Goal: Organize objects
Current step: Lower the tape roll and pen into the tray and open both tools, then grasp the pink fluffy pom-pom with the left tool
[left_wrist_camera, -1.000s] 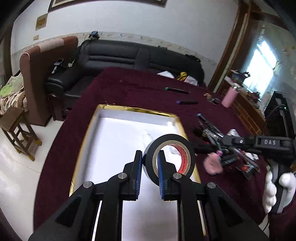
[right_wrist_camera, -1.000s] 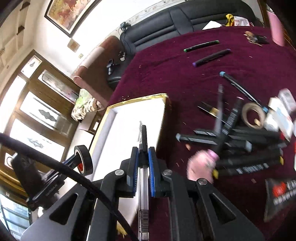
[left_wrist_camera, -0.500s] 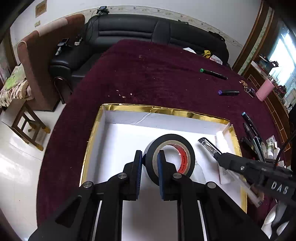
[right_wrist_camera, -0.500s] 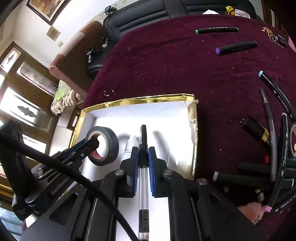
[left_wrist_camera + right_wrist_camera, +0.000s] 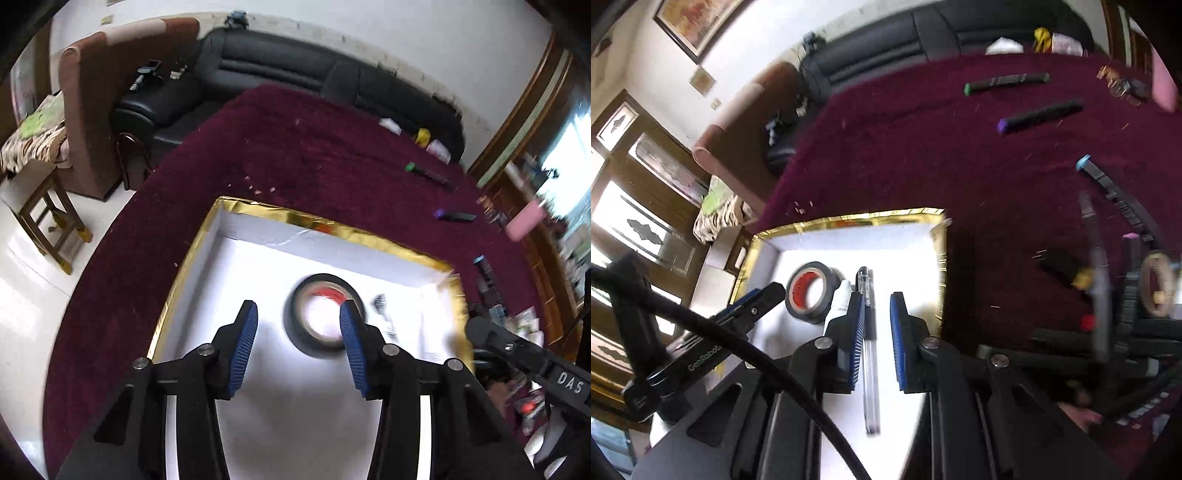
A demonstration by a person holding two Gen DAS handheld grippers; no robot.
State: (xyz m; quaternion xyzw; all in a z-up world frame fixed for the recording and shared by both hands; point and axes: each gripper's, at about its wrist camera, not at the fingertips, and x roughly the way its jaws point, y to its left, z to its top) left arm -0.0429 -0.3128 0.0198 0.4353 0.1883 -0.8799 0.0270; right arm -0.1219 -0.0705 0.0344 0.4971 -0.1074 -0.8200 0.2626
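The big white box [image 5: 849,236] with a gold rim sits on the dark red cloth [image 5: 923,155]. The left gripper [image 5: 298,343] has just been opening; the black tape roll [image 5: 325,317] lies loose in the box. The right gripper [image 5: 877,339] stands apart around the clear pen [image 5: 870,354], pressing nothing.

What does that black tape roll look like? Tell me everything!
The black tape roll is a shiny ring with a red-printed inner core. It sits tilted inside the white box with gold edges, its hole facing the cameras, close beside a small white bottle. The left tongs have just been opening and are not squeezing it.
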